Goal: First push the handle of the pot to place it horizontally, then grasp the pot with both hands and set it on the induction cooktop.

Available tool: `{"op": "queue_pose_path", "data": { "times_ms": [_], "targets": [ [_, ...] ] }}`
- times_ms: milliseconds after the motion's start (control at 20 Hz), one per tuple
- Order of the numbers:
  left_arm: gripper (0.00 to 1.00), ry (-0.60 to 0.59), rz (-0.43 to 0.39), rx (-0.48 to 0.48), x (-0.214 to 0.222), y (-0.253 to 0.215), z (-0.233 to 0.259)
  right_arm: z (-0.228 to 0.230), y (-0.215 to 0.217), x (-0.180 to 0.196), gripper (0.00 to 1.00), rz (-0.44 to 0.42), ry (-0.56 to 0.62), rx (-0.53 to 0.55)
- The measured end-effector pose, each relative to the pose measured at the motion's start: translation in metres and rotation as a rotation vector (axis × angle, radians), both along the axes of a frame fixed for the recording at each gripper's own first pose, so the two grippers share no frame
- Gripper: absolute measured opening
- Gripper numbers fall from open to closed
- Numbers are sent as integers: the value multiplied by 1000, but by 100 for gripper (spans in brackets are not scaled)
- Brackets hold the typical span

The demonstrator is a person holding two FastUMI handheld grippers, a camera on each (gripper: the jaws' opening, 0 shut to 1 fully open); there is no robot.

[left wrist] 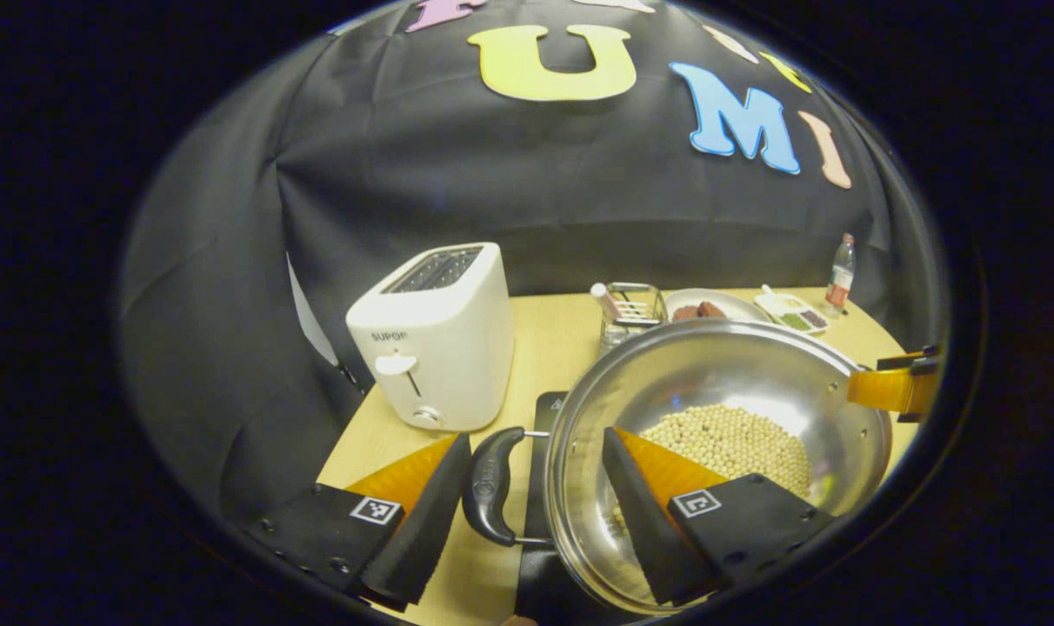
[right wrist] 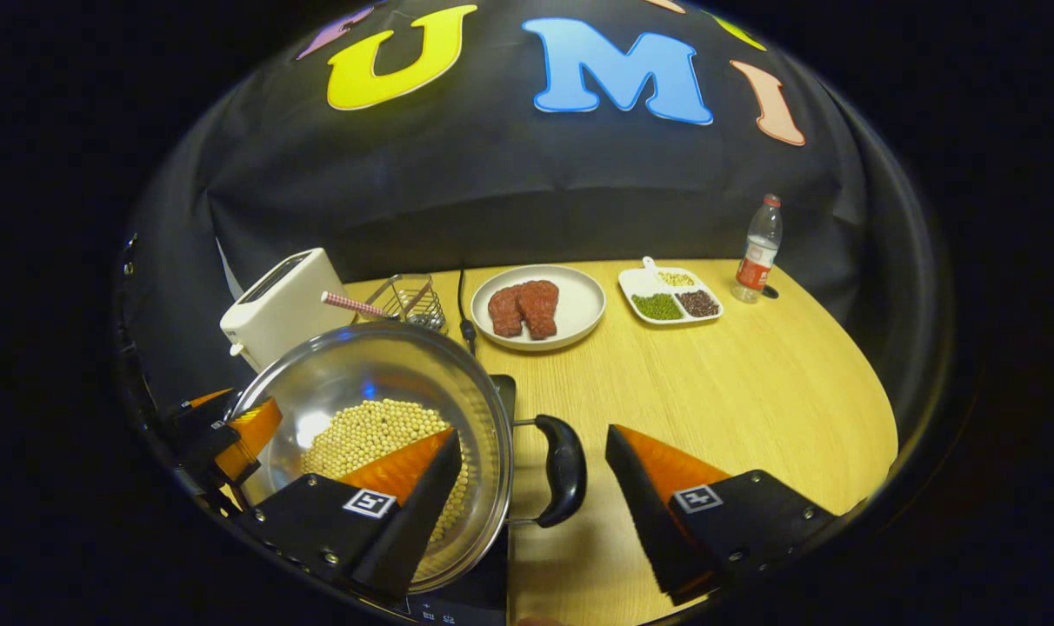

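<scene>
Left gripper [left wrist: 527, 513] fingers wide apart, straddling the pot's black side handle [left wrist: 490, 487]; one finger outside the handle, the other over the pot's rim above the beans. Not pressing on anything that I can see.

Right gripper [right wrist: 527, 504] likewise spread wide around the opposite handle [right wrist: 562, 470]; inner finger hangs over the rim, outer finger over bare tabletop. No contact visible.

Pot [right wrist: 379, 435], steel w/ pale beans inside, sits on the induction cooktop [right wrist: 501, 391], near the table [right wrist: 753, 391] front edge.

Room: right of pot is open wood. Toaster [left wrist: 436, 335] close on pot's left; wire rack [right wrist: 410, 300], plate of meat [right wrist: 537, 306], divided dish [right wrist: 669, 296], bottle [right wrist: 759, 248] toward back, well apart from the pot.
</scene>
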State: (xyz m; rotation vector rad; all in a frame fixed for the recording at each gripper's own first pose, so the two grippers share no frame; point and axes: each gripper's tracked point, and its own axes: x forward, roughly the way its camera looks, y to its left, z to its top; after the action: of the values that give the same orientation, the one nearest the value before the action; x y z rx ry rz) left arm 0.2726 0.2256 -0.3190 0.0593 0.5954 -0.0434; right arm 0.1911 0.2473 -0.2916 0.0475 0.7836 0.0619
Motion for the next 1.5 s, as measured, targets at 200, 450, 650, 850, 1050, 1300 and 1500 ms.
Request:
{"op": "queue_pose_path", "data": {
  "times_ms": [200, 450, 650, 850, 1050, 1300, 1500],
  "targets": [
    [98, -110, 44, 18, -4, 2, 50, 34, -17, -2, 98, 1, -85, 7],
    [100, -209, 76, -26, -28, -28, 112, 77, -53, -20, 98, 34, -196, -6],
    [98, -279, 80, -43, -63, -75, 156, 114, -96, -44, 98, 71, -304, -29],
    [98, -339, 62, -47, -104, -131, 194, 147, -140, -75, 98, 81, -392, -35],
    [100, -379, 38, -66, -144, -185, 225, 168, -182, -106, 97, 76, -439, -33],
    [98, -439, 14, -67, -194, -236, 258, 194, -226, -149, 97, 65, -486, -11],
    [100, -487, 15, -92, -232, -263, 286, 210, -247, -176, 94, 78, -514, -11]
  ]
}}
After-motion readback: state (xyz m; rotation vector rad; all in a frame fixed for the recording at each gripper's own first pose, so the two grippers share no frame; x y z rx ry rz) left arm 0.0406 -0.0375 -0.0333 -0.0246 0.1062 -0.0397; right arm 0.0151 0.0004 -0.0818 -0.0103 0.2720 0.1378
